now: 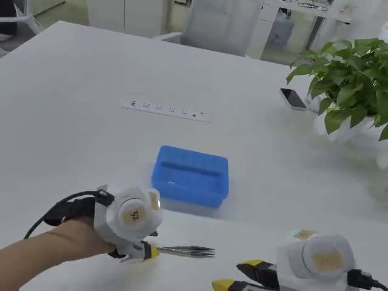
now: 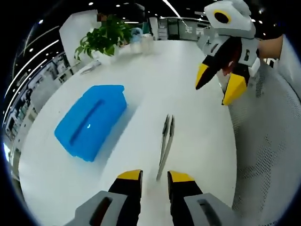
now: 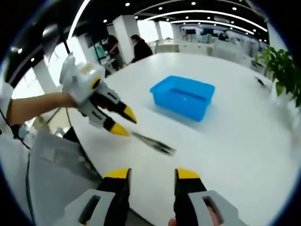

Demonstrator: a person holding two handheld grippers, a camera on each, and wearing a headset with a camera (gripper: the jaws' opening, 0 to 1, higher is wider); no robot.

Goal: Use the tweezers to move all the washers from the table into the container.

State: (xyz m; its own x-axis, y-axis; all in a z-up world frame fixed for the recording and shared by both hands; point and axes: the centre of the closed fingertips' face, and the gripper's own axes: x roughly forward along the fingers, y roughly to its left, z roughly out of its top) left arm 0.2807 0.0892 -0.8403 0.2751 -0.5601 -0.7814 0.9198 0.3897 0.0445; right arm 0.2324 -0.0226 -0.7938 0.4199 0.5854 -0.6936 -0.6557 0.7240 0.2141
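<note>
While the head view has the blue container [image 1: 191, 174] at mid-tabletop, the tweezers [image 1: 185, 250] lie nearer the front edge, their handle end at the left gripper [image 1: 150, 250]. Left gripper view: jaws apart, tweezers' end between the tips, unclamped. Right gripper view: right gripper [image 3: 153, 174] jaws apart, holding nothing.

White table [image 1: 91, 91]; potted plant [image 1: 351, 79] (far right); perhaps chair [image 1: 218, 27] behind.
</note>
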